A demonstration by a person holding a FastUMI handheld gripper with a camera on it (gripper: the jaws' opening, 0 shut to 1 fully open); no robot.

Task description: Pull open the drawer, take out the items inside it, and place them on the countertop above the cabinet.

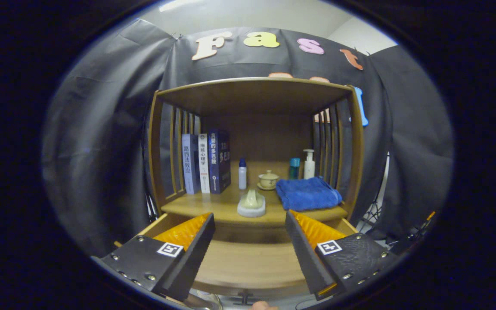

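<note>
A: Jaws first?

B: The gripper [250,224] is spread wide, nothing held. The two ribbed wedge fingers [187,230] stand well apart over the pulled-out wooden drawer [248,262].

A: The drawer itself?

B: Smooth, warm-brown wood with a matt grain. It sticks out of the cabinet toward the camera; its long axis runs side to side, front edge nearest the fingers. A small dark metal knob [243,298] sits on that front. The floor of the drawer between the fingers looks bare — what lies under the fingers I cannot tell.

A: And the bench above it?

B: The wooden bench top [226,206] lies just beyond the fingertips, inside a slatted wooden hutch [256,92] with a flat roof. On it, nearest the edge, a pale, rounded ceramic piece on a white round base [251,203]. Beside it to the right, a folded blue terry towel [307,193], soft and nubbly.

A: Further back?

B: Three upright hardback books [205,162] lean against the left slats, spines outward. Then a slim white bottle with a blue cap [242,174], a small cream lidded cup on a saucer [268,180], a teal cylindrical bottle [294,168] and a white pump bottle [308,163] — all standing upright.
</note>
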